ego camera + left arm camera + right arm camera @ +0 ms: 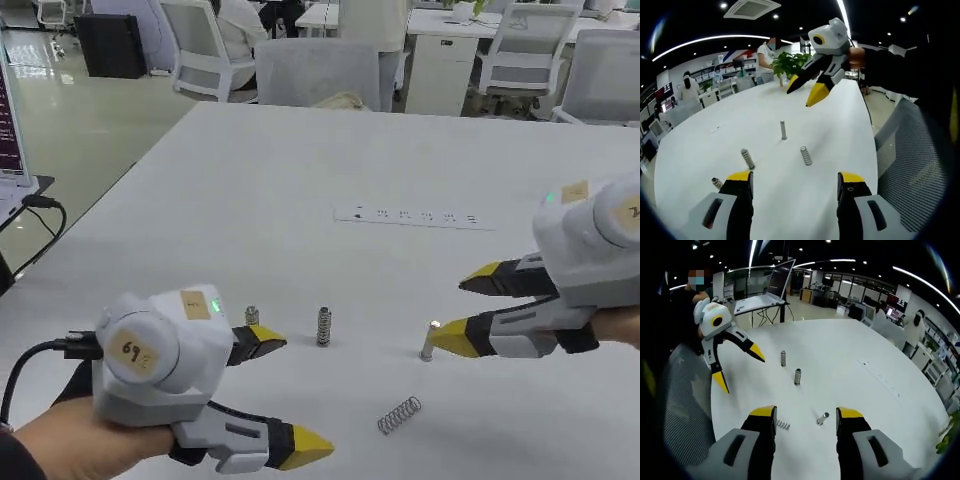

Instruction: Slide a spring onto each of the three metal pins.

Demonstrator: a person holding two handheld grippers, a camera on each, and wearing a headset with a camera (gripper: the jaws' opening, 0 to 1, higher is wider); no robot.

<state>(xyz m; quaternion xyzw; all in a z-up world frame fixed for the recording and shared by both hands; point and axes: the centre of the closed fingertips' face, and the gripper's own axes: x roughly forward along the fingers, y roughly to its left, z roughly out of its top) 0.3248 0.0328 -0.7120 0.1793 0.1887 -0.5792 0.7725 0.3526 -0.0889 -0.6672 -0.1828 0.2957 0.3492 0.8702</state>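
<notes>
- Jaws: left gripper [290,393] is spread with nothing between the tips. Right gripper [458,312] is likewise spread and empty.
- Key relation: loose spring [399,415] lies flat on the table [300,180], long axis slanted. It sits between the two grippers, on the person's side of the bare pin [428,342].
- Bare pin stands upright, just beside the right gripper's lower jaw tip. In the right gripper view it sits between the jaws, with the loose spring just off the left-hand jaw.
- Judgement: right gripper is nearer to both. The spring needs lifting and turning upright, axis in line with the pin, before it can slide down.
- Count, pins: three. Two carry a spring: the middle pin [324,326] and the left pin [252,315], which is close by the left gripper's upper jaw.
- Count, springs: three, two seated and one loose.
- Progress, judged: two of three done.
</notes>
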